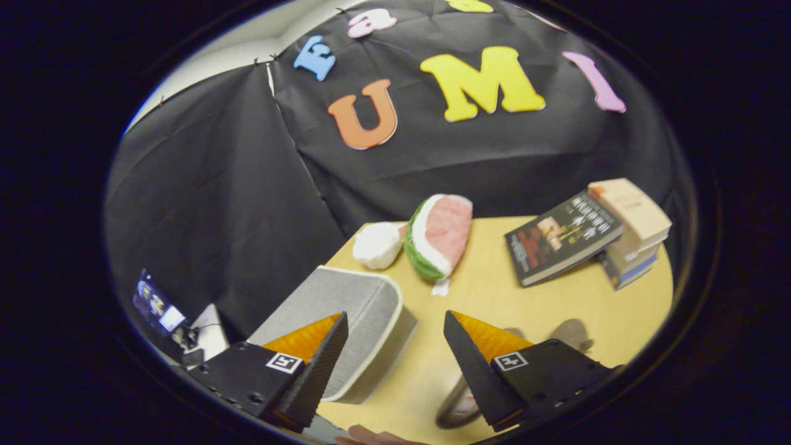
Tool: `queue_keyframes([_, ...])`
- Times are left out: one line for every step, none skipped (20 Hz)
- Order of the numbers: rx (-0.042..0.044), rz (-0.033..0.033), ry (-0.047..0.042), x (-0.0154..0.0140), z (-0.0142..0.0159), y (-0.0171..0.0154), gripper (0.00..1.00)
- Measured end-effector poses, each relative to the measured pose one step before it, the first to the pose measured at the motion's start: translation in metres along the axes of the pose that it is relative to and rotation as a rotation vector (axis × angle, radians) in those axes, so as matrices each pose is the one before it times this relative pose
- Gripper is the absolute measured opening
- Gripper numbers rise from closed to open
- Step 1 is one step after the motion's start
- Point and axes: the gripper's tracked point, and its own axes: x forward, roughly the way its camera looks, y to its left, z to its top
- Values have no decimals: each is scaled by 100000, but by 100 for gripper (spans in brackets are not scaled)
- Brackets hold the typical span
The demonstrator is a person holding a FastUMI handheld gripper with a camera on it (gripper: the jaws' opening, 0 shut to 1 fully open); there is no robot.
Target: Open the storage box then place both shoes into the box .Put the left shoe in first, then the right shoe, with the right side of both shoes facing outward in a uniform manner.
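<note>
My gripper (395, 324) is open, its two fingers spread wide above the yellow table (494, 296), with nothing between them. A grey fabric storage box (358, 309) with a light trim lies with its lid down, just ahead of and partly behind my left finger (321, 358). A small part of something round and dark, with a pink patch beside it, peeks out below my right finger (476, 371); I cannot tell what it is.
A watermelon-slice plush (440, 238) and a white plush (377, 245) lie beyond the box near the table's far edge. A dark book (561, 238) leans on a stack of books (633, 232) at the far right. A small screen (154, 306) sits off the table, left of the box.
</note>
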Motion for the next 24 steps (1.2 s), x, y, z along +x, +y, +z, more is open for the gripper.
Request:
queue_keyframes([4792,4414,4800,1518,-898,447,96])
queue_keyframes([5287,3655,4174,1293,-944,-7,96])
queue_keyframes([5593,2111,4455,1213,-730,-229,96])
queue_keyframes([5484,3117,3741,949,-548,-32,96])
queue_keyframes([4975,4229,3110,722,-380,276,96])
queue_keyframes([3665,5393,2750,442,-180,300,94])
queue_keyframes([2764,2696,1711,818,-194,-229,94])
queue_keyframes([1906,-764,1316,626,-26,-771,94])
queue_keyframes([2927,2578,1348,454,21,37,94])
queue_keyframes([3740,2928,1441,364,-254,230,94])
queue_keyframes([3859,2476,2764,316,-284,-43,94])
queue_keyframes([4099,2086,2152,324,-158,-214,95])
queue_keyframes([3736,3495,1085,-23,-7,199,95])
queue_keyframes([3189,1269,1619,-200,-75,147,87])
queue_keyframes([1545,708,349,-181,-69,106,80])
queue_keyframes([-547,-1386,-634,-7,-56,-164,72])
queue_keyframes([-2670,-1266,-754,-199,132,190,64])
queue_keyframes([-2665,-1846,-782,-347,-40,-97,57])
queue_keyframes([-1531,-3158,-1136,-393,126,-225,49])
queue_keyframes([402,861,36,-170,62,429,41])
queue_keyframes([4234,1310,-251,68,-33,297,26])
queue_keyframes([5273,675,2323,-699,-306,647,12])
queue_keyframes([3116,-1645,839,-106,103,77,5])
queue_keyframes([1120,-1892,562,-201,77,248,2])
